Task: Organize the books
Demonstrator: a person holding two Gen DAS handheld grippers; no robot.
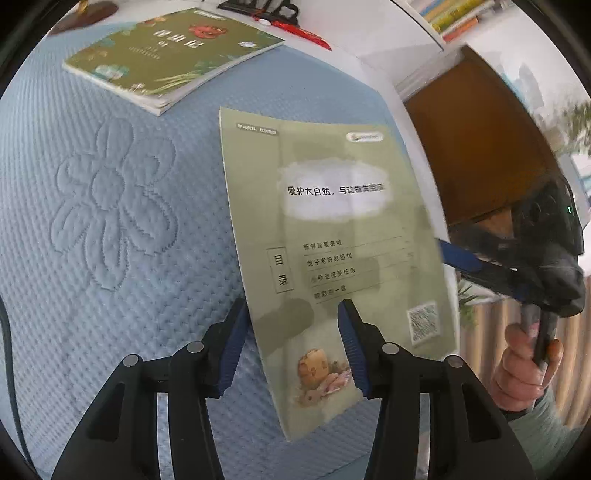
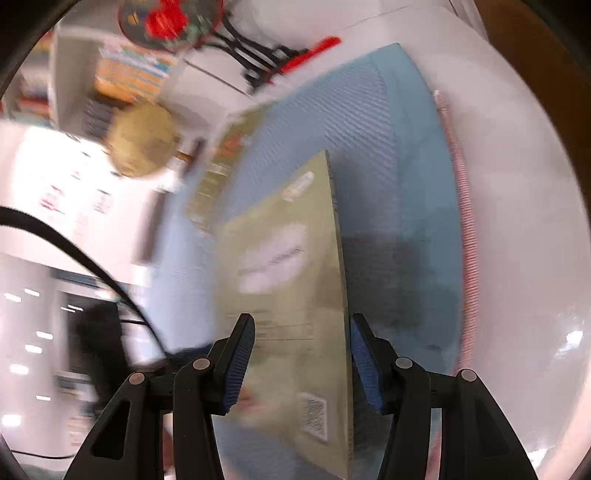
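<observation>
A thin pale-green book is tilted up off the blue quilted mat, its back cover with a contents list and QR code facing the left wrist camera. My right gripper is shut on it near one edge. One of its blue fingers shows at the book's right side, with a person's hand on the handle. My left gripper is open around the book's lower part, the pads not pressing. A second green book lies flat at the mat's far end.
A white tabletop surrounds the mat. A red tasselled ornament on a black stand sits behind the flat book. Shelved books stand at the back right beside a brown wooden panel. A round golden object shows, blurred.
</observation>
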